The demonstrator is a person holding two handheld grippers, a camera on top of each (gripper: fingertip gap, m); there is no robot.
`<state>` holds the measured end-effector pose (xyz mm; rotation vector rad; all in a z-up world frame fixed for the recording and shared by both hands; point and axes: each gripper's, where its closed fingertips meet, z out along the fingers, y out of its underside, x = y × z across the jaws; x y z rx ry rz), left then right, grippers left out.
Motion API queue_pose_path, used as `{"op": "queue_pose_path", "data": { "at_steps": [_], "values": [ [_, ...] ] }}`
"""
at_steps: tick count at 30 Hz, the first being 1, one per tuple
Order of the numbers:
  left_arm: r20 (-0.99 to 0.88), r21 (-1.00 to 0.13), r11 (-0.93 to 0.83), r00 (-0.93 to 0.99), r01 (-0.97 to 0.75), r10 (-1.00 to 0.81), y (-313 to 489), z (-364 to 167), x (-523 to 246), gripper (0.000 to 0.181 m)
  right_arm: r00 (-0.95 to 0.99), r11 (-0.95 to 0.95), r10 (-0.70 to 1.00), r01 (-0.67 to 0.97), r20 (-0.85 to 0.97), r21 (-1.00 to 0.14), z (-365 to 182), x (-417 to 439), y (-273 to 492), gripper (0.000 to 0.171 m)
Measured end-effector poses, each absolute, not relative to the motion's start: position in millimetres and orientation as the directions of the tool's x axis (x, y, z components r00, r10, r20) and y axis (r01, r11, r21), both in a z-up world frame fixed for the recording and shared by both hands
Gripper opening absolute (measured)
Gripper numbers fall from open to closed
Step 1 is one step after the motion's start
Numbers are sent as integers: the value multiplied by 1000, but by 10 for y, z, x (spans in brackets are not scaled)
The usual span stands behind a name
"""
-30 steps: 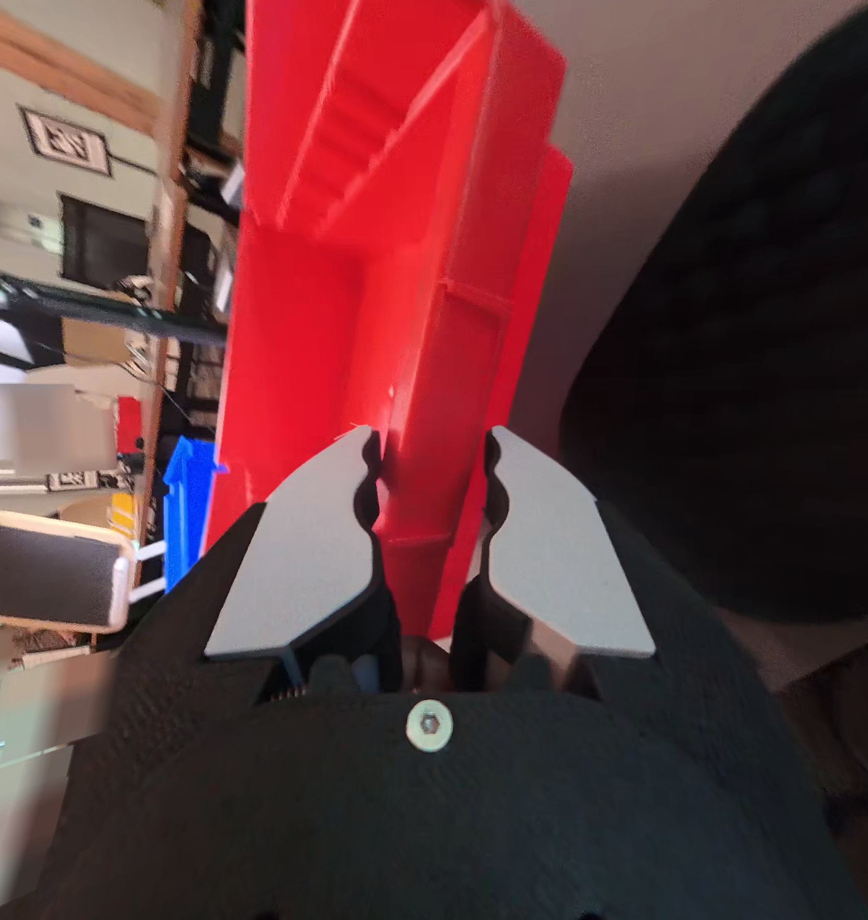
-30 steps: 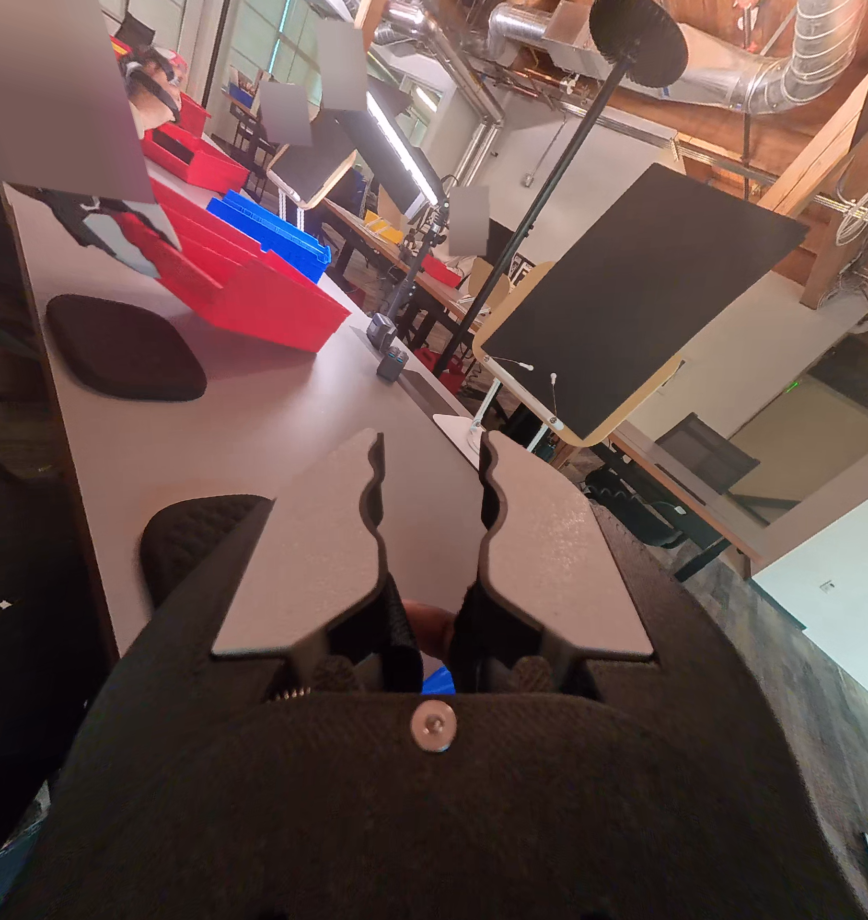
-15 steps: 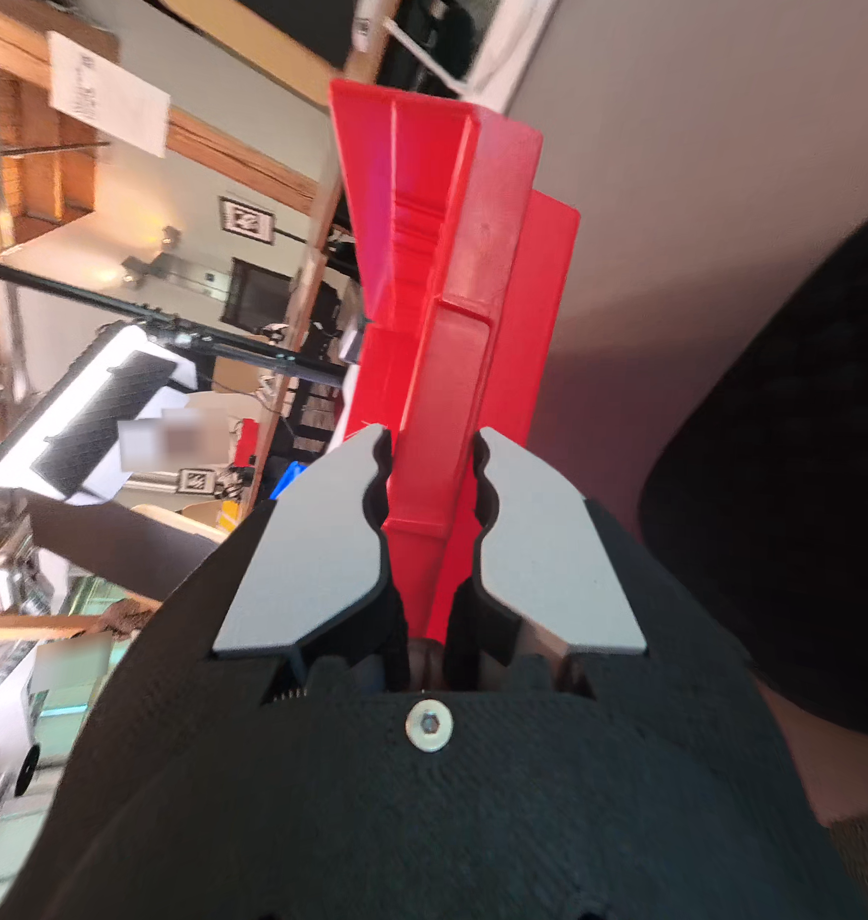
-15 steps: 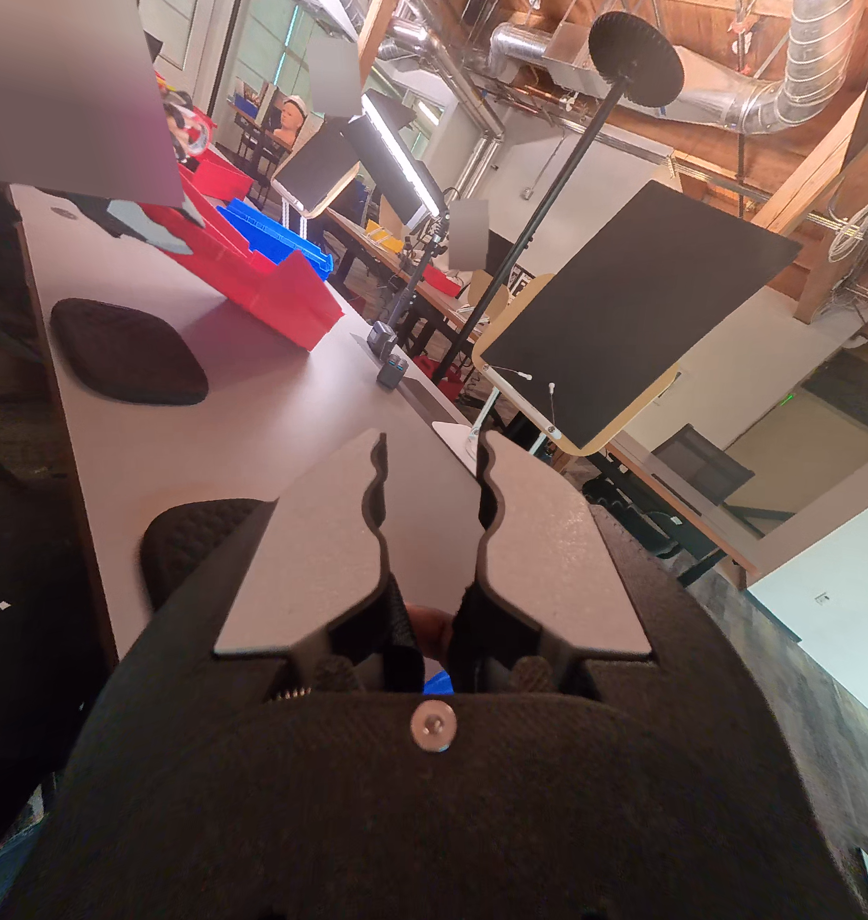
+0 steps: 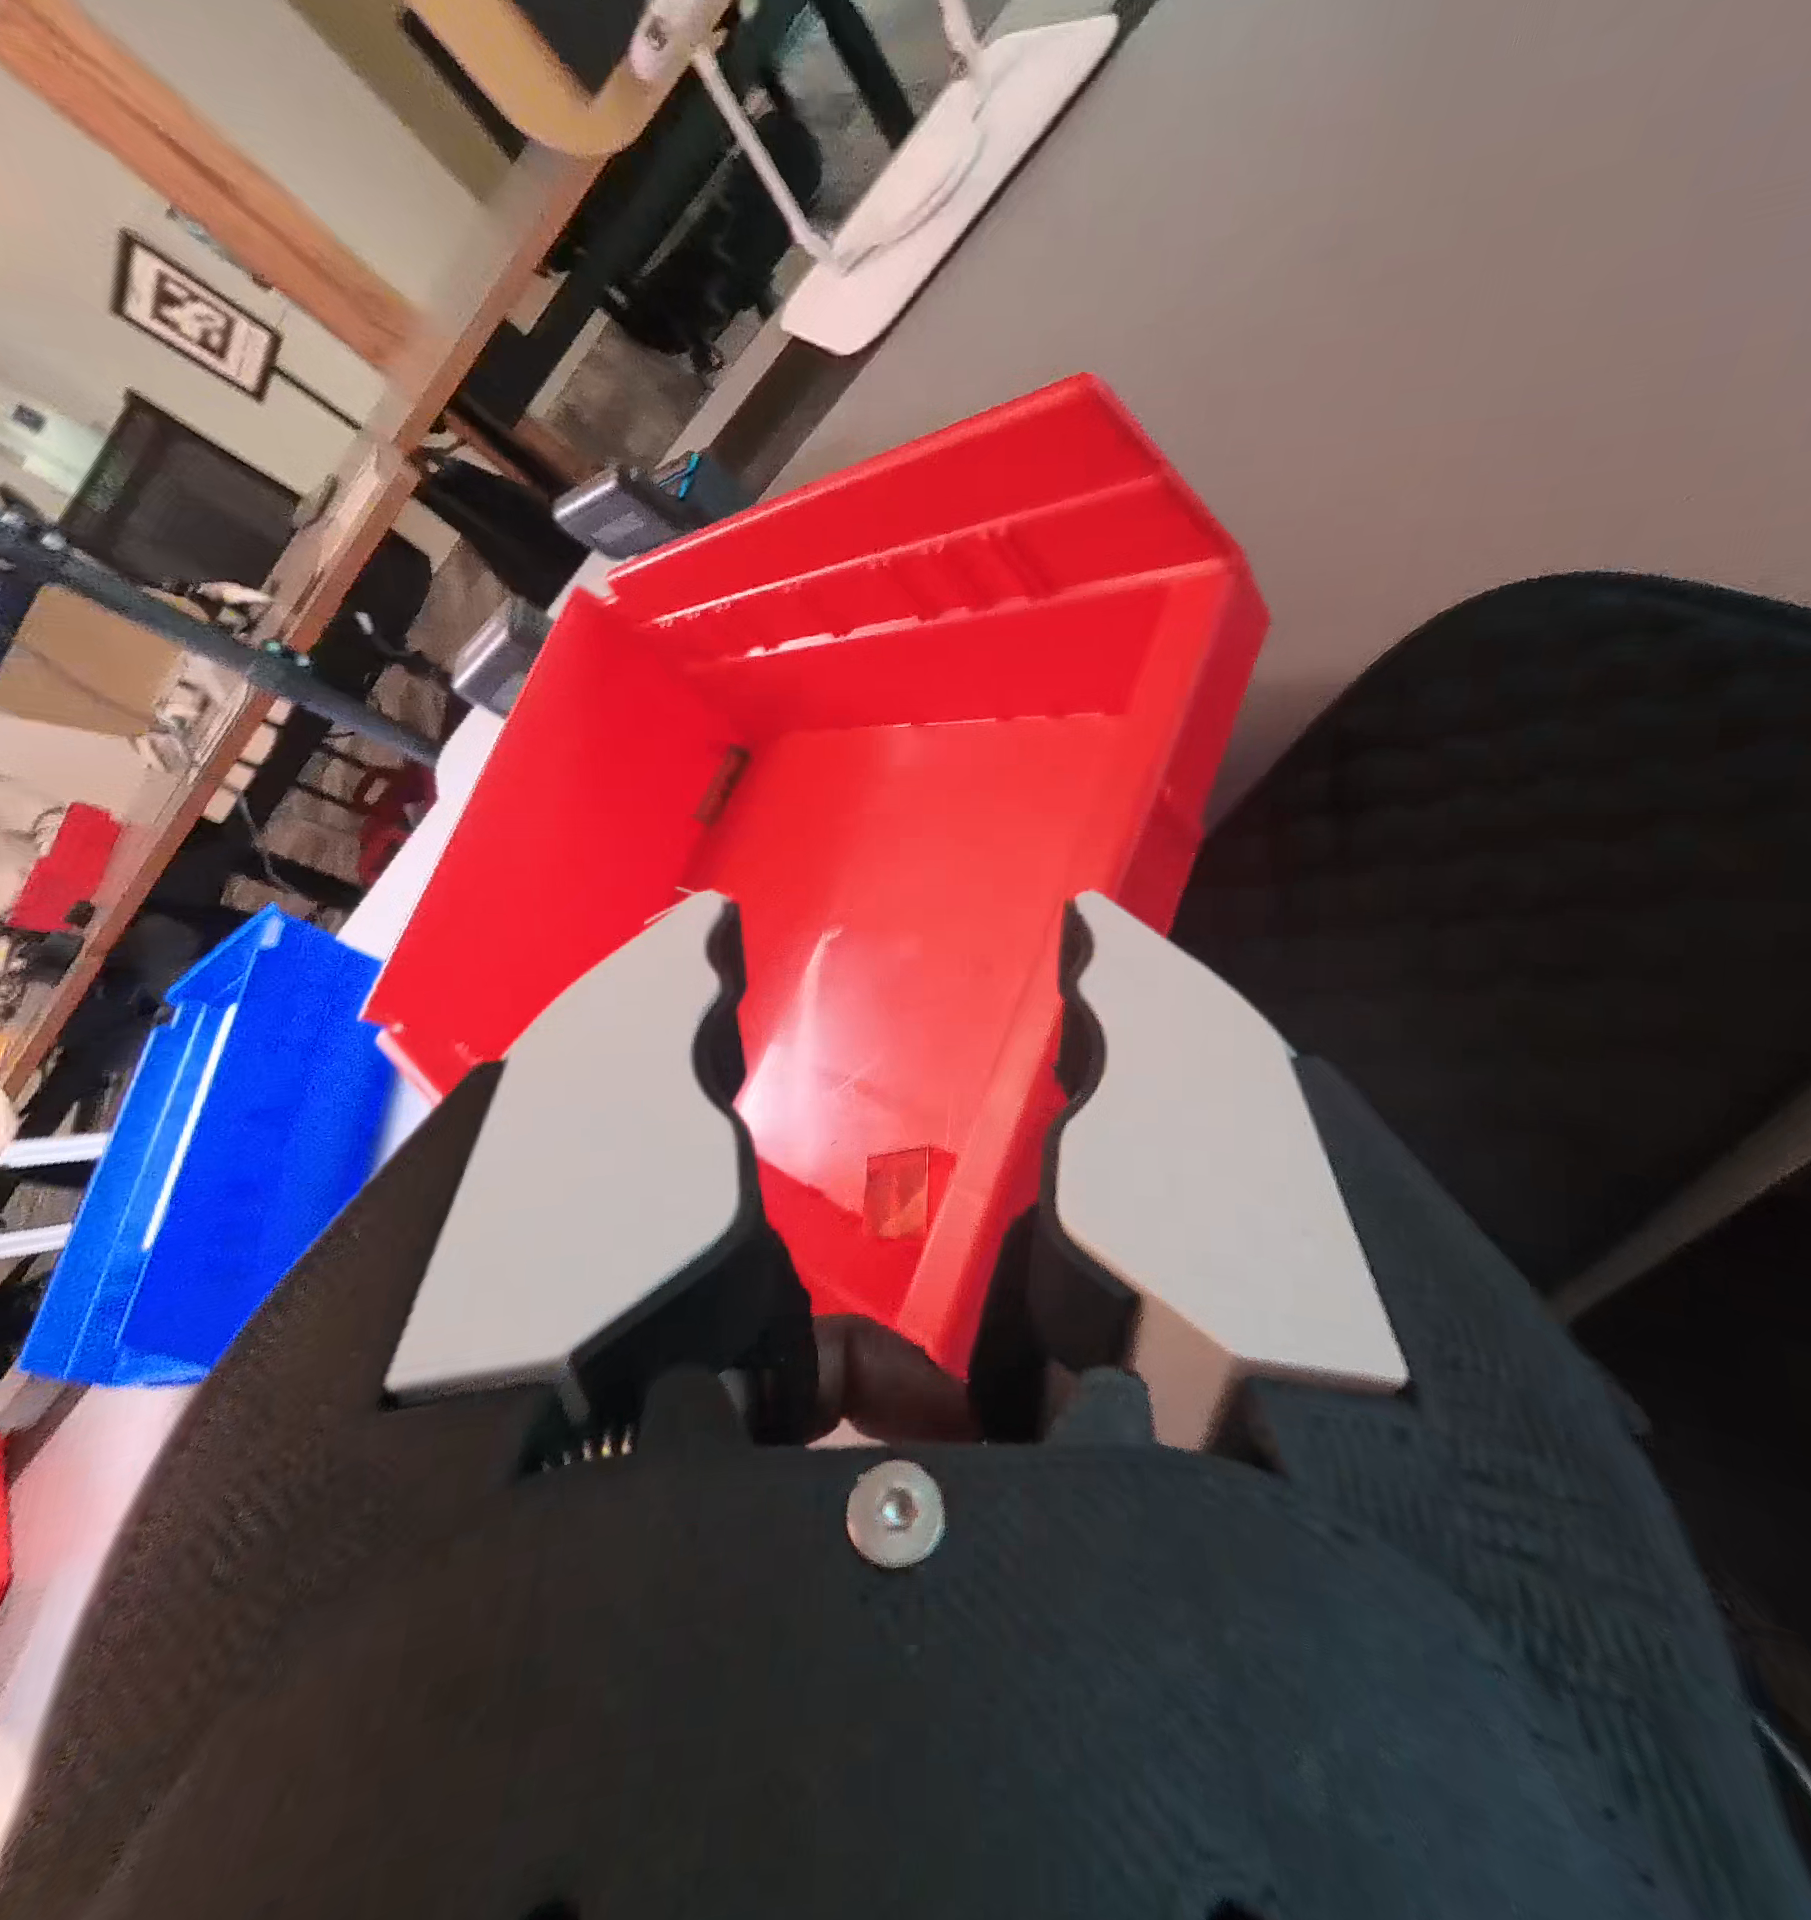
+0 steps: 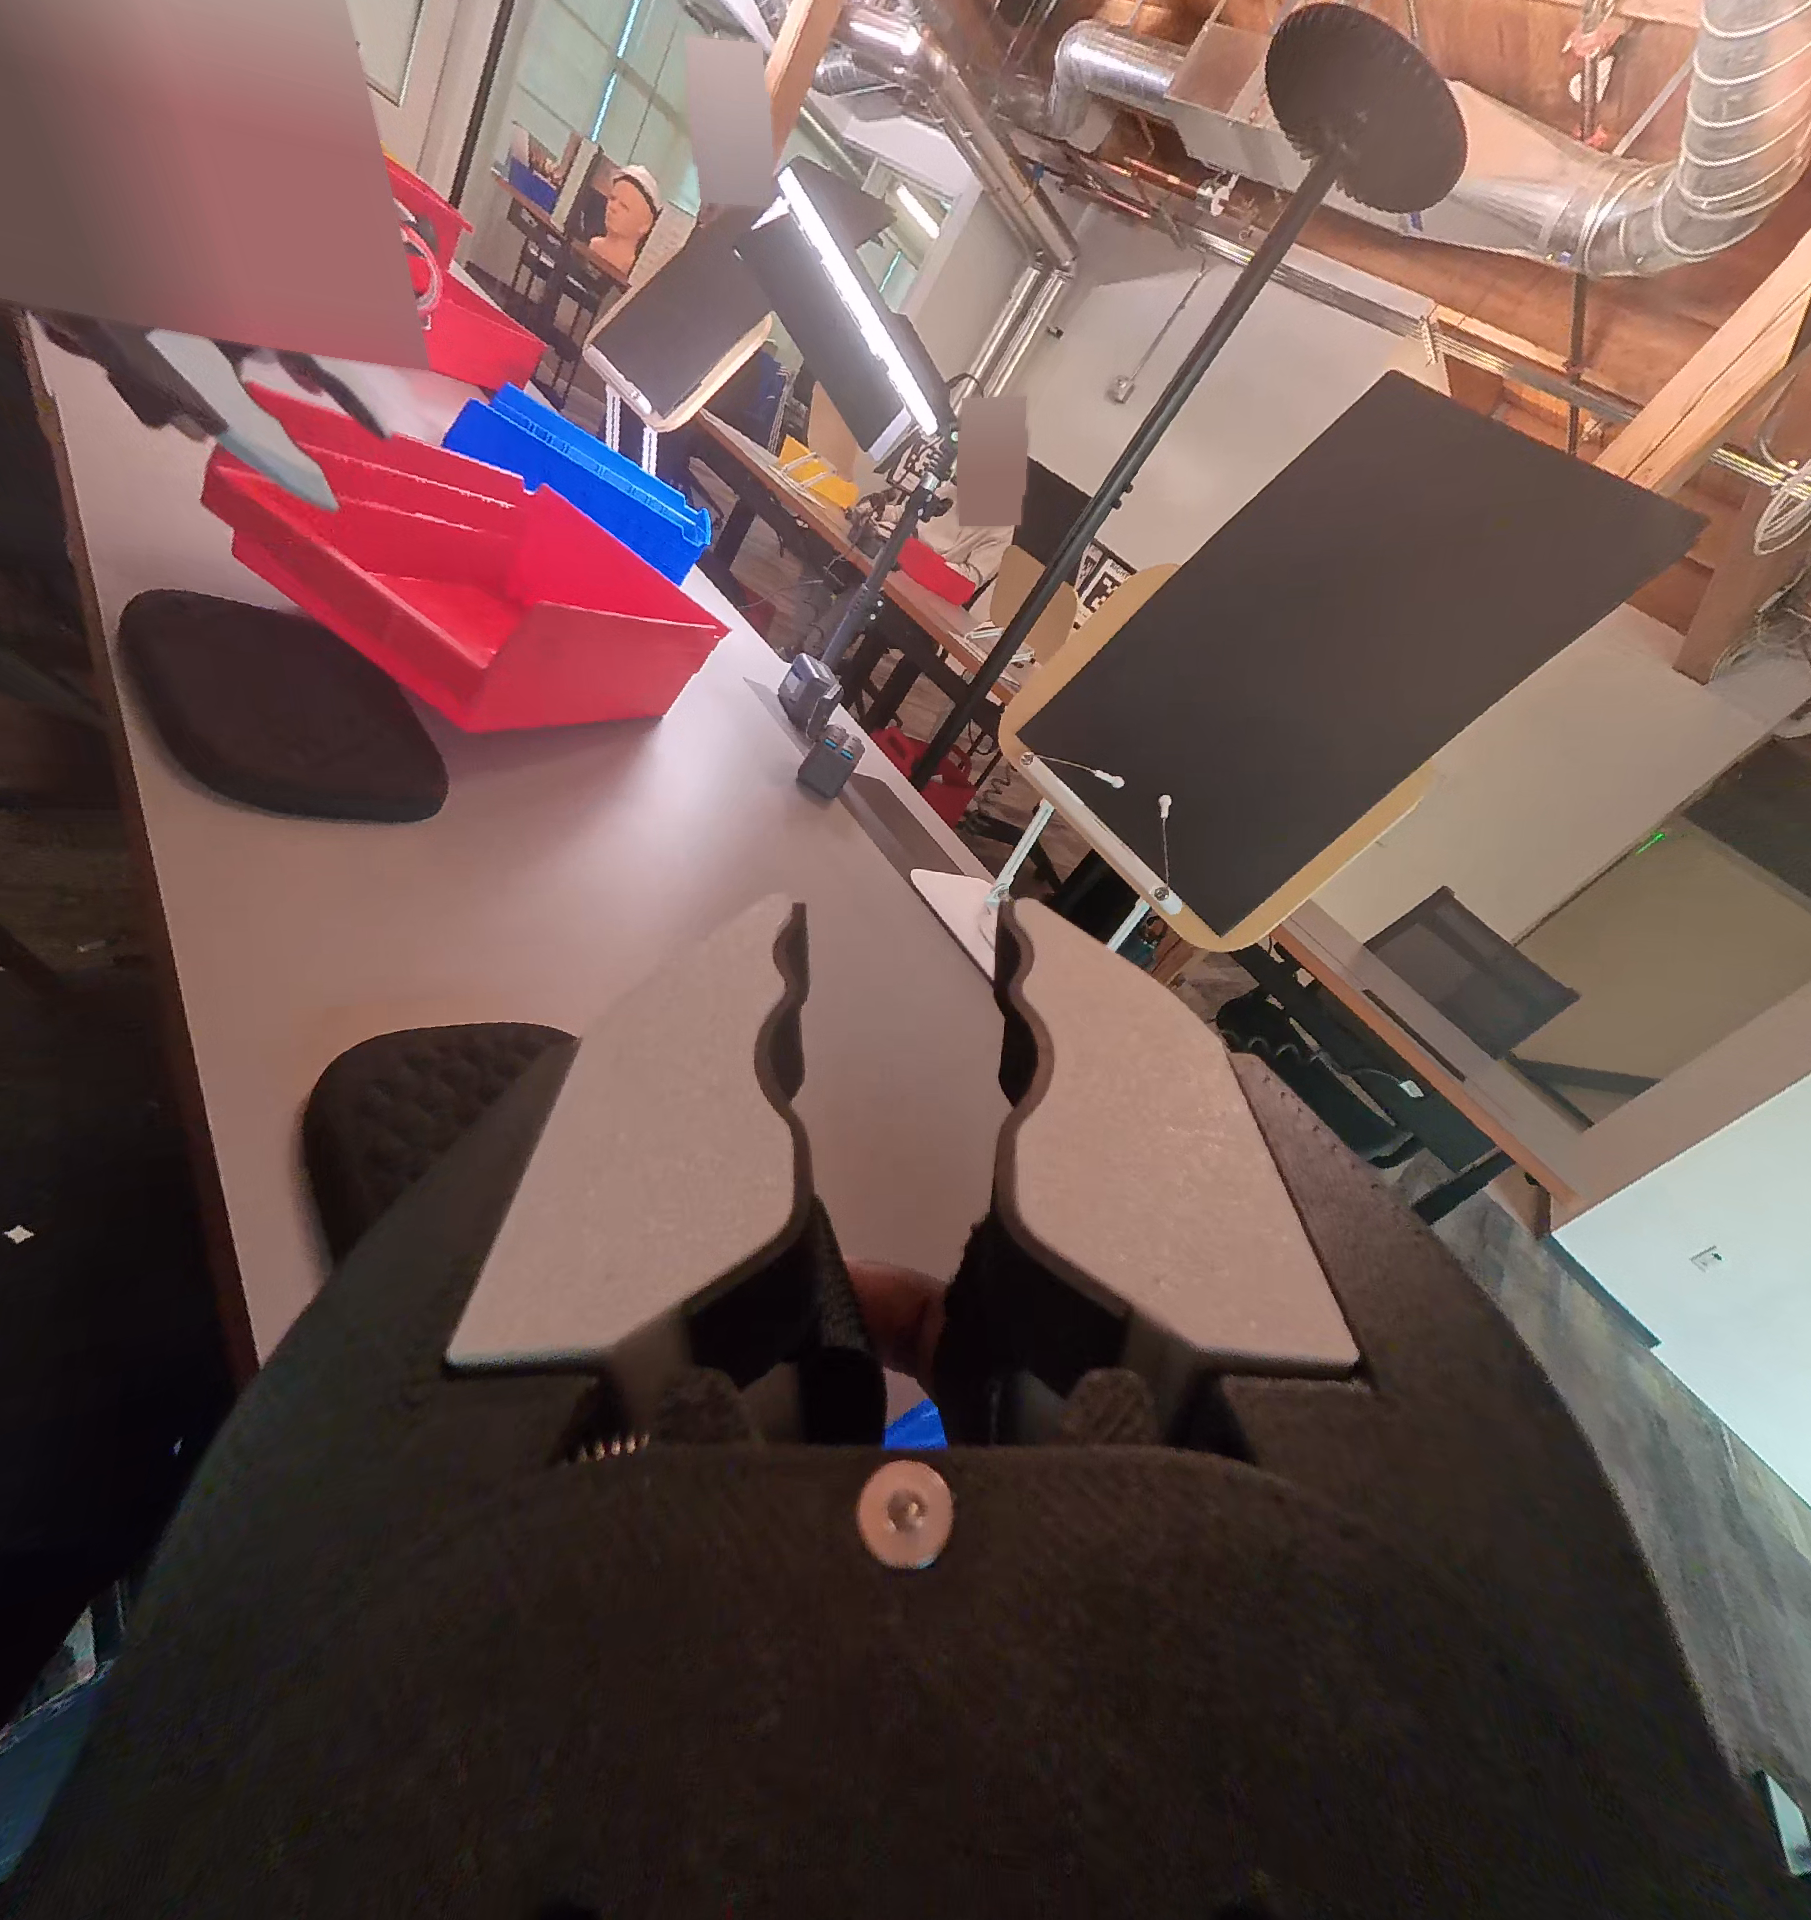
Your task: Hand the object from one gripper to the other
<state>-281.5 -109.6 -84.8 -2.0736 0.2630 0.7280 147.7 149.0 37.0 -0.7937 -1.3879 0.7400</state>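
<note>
Overhead, the left claw (image 5: 896, 997) gapes wide above a glossy red plastic bin (image 5: 880, 790); the matte-grey right claw (image 6: 899, 966) stands narrowly parted, empty, over the desk (image 6: 527, 904).

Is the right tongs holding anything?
No, the right tongs have bare fingers with only the grey table top visible through the gap between them.

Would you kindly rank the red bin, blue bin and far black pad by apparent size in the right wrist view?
1. red bin, largest.
2. black pad.
3. blue bin, smallest, though it sits farther off and partly hidden, so unsure.
</note>
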Motion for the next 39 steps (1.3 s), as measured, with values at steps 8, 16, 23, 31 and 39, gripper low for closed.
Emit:
{"op": "queue_pose_path", "data": {
  "at_steps": [8, 16, 23, 31, 39],
  "values": [
    [-516, -529, -795, 856, -295, 26, -1343, -1395, -3008, 55, 36, 566, 824, 14, 566, -825, 351, 1447, 1447, 35],
    [-642, -493, -831, 753, -257, 148, -1466, -1293, -3343, 36, 35, 567, 822, 18, 568, -823, 342, 1440, 1460, 35],
    [-700, -576, -785, 632, -228, 331, -1579, -916, -3496, 40, 28, 571, 820, 15, 571, -821, 343, 1436, 1435, 35],
    [-310, -802, -579, 725, 148, 615, -1524, -915, -3548, 38, 15, 569, 822, 10, 569, -822, 341, 1430, 1409, 35],
    [-134, -766, -617, 895, 179, 426, -591, -1132, -3634, 62, -2, 559, 829, -33, 560, -828, 392, 1455, 1333, 35]
  ]
}}
